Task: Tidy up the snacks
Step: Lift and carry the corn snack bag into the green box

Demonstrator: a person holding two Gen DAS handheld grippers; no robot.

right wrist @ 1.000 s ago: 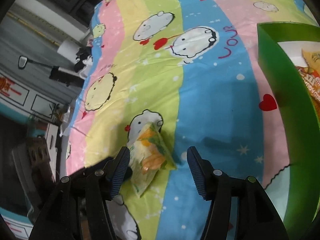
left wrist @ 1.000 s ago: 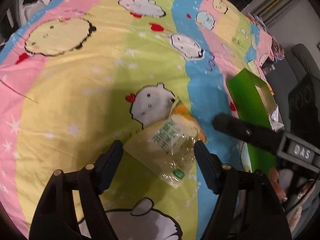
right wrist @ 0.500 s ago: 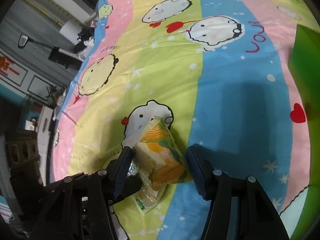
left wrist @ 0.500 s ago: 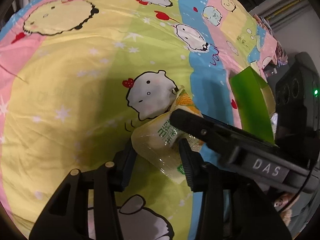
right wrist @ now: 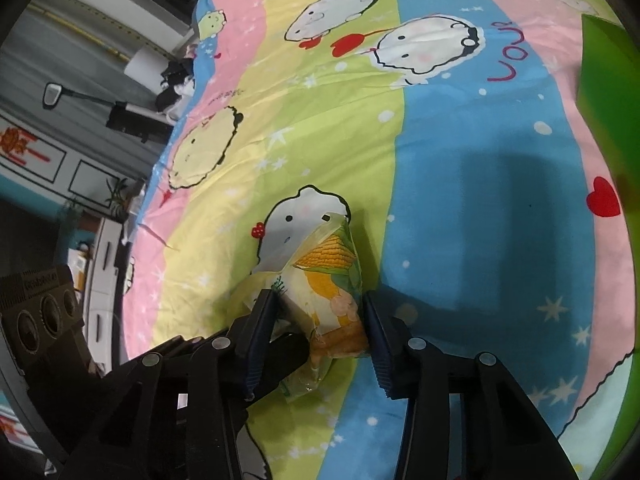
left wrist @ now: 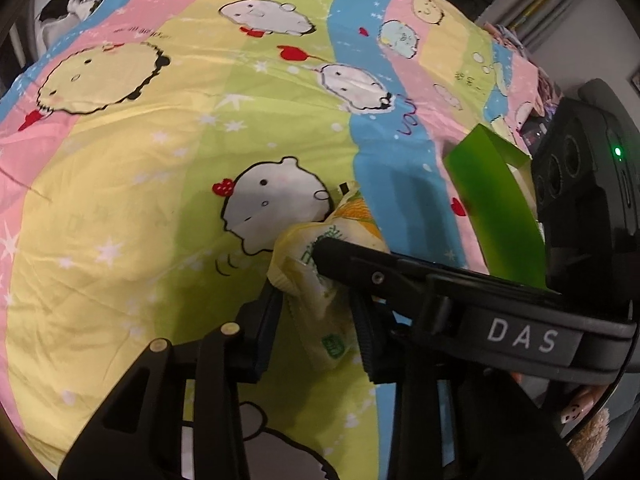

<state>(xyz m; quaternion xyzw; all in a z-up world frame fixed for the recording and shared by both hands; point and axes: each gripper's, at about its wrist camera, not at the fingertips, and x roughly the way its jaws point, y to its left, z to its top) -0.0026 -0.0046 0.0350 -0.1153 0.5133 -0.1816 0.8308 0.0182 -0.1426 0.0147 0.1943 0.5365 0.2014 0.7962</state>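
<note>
A pale green snack bag [left wrist: 320, 308] lies on the striped cartoon bedsheet [left wrist: 120, 184], and my left gripper [left wrist: 316, 312] is shut on it, crumpling it. A second bag with a corn picture [right wrist: 328, 280] lies right against it. My right gripper [right wrist: 320, 320] is shut on the corn bag, its fingers pressing both sides. In the left wrist view the right gripper's finger [left wrist: 400, 272] crosses over the bags. The green box [left wrist: 496, 208] stands to the right and shows in the right wrist view [right wrist: 608, 120] at the right edge.
The bedsheet covers the whole surface. A black camera unit [left wrist: 588, 184] sits on the right gripper. Past the bed's left edge are a lamp [right wrist: 52, 94], cabinets and clutter [right wrist: 176, 76].
My left gripper closed on the pale green bag and crumpled it. My right gripper moved in over the corn bag and closed on it.
</note>
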